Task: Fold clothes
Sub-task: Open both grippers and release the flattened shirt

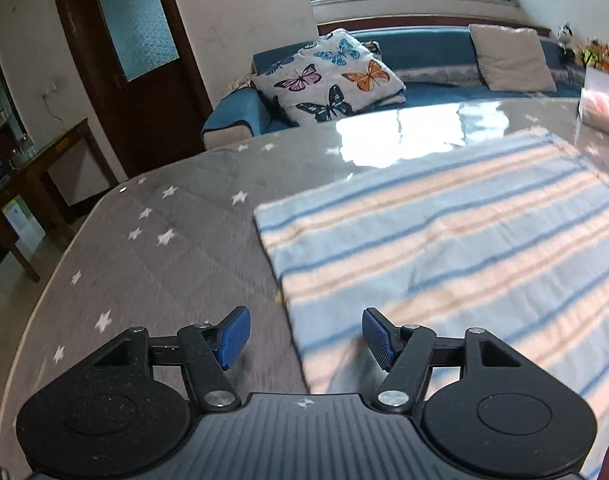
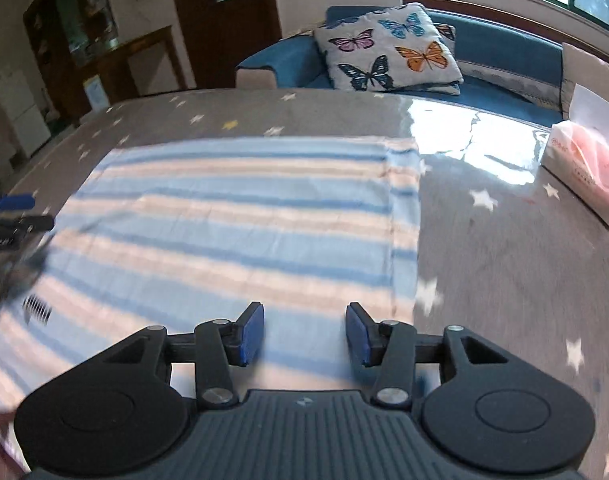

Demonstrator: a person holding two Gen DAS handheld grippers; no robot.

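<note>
— Both grippers spread wide? Holding anything?
— Left gripper (image 1: 304, 338): wide, over cloth's (image 1: 444, 240) left near edge. Right gripper (image 2: 304, 334): wide, over its right near part. Lying flat on table (image 1: 164, 248).

The table (image 1: 176, 248) has a rounded edge and is covered by a grey cloth scattered with white stars, under a glossy layer that mirrors the window light toward 12 o'clock. A striped towel (image 1: 456, 240), in pale blue, peach and white bands, lies spread flat on it; in the left wrist view it fills the area from the centre out to 3 o'clock, its left edge running from 11 down to 6 o'clock. In the right wrist view the towel (image 2: 232, 216) covers the centre and 9 o'clock side. A pink and white tissue pack (image 2: 584, 172) lies on the table (image 2: 504, 240) at 2 o'clock, well apart from the towel's right edge.
</note>
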